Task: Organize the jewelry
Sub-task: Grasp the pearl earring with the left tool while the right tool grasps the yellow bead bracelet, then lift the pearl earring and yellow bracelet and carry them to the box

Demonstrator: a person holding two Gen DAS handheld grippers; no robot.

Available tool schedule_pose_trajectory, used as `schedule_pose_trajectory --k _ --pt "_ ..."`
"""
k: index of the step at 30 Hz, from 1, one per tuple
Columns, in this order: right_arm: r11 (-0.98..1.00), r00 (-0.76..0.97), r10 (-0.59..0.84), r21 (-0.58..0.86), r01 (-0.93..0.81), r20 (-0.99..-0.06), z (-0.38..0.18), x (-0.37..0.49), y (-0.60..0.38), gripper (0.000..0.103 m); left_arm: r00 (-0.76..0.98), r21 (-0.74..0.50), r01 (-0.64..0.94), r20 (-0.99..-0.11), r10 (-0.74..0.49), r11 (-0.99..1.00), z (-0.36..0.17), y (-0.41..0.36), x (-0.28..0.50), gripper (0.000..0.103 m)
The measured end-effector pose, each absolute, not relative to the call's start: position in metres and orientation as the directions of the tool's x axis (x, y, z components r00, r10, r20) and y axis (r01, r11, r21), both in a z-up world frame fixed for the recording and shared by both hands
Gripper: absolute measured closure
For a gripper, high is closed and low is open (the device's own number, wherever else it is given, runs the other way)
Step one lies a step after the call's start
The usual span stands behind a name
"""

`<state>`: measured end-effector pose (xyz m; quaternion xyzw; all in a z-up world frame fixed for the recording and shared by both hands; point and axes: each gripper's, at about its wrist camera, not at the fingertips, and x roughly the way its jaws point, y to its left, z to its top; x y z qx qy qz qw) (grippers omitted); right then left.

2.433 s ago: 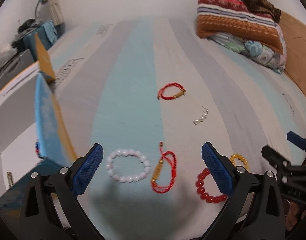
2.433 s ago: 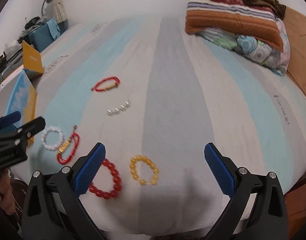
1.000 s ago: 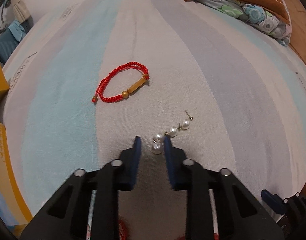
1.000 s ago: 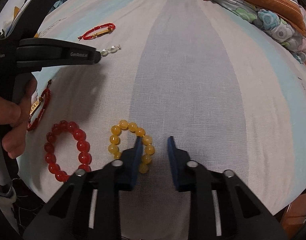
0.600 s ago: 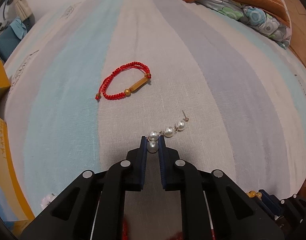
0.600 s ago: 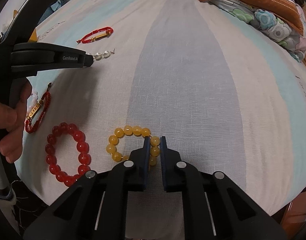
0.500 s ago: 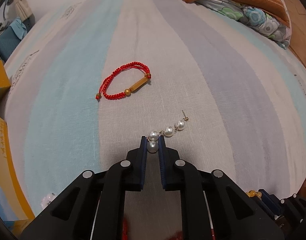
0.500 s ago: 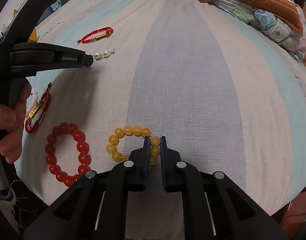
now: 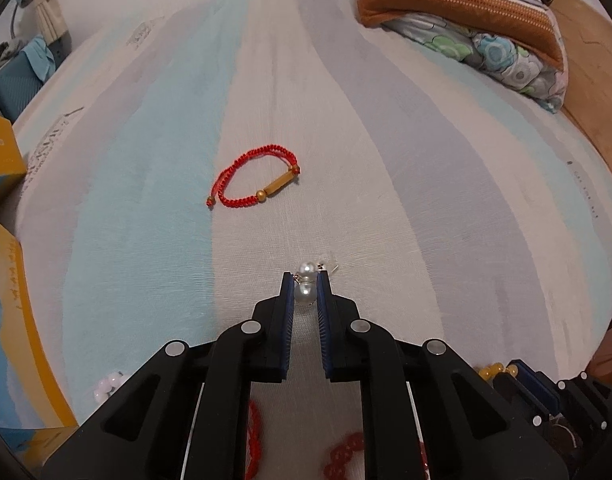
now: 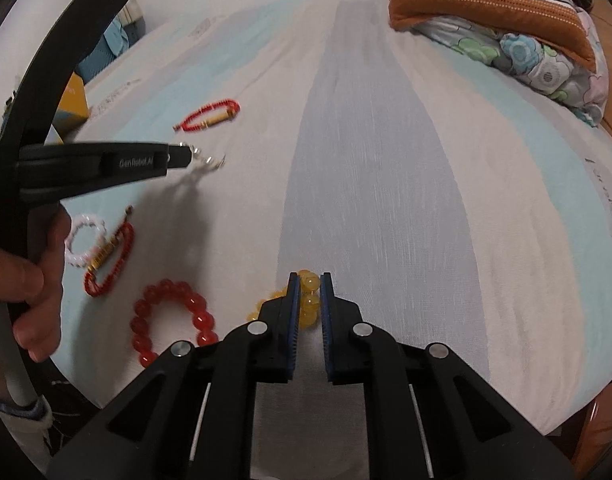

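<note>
Your left gripper (image 9: 306, 286) pinches the pearl earring (image 9: 306, 284), lifted off the striped bedsheet (image 9: 385, 160) | your right gripper (image 10: 308, 292) pinches the yellow bead bracelet (image 10: 309, 300) near the bed edge | red cord bracelet (image 9: 254, 185) lies ahead | red bead bracelet (image 10: 170, 318) beside the yellow one.

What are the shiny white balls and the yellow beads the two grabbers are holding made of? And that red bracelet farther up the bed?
The pearl earring: glossy white balls, probably pearl or imitation; a bright glint shows on each. The yellow bead bracelet: see-through honey-coloured beads, maybe glass, resin or amber. The red bracelet: braided cord with a gold-coloured tube, likely metal, though the look leaves it open.
</note>
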<state>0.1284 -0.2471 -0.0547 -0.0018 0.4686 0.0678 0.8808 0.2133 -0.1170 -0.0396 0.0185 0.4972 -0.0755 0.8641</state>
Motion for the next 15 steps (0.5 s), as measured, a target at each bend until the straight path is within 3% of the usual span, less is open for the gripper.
schedule_pose_trajectory --k 15 --pt "0.996 0.678 0.090 0.075 -0.052 -0.730 -0.003 0.144 -0.255 0.094 0.592 -0.078 0.153 -0.791 -0.155 0.985 0.011 -0.099 0.191 0.092"
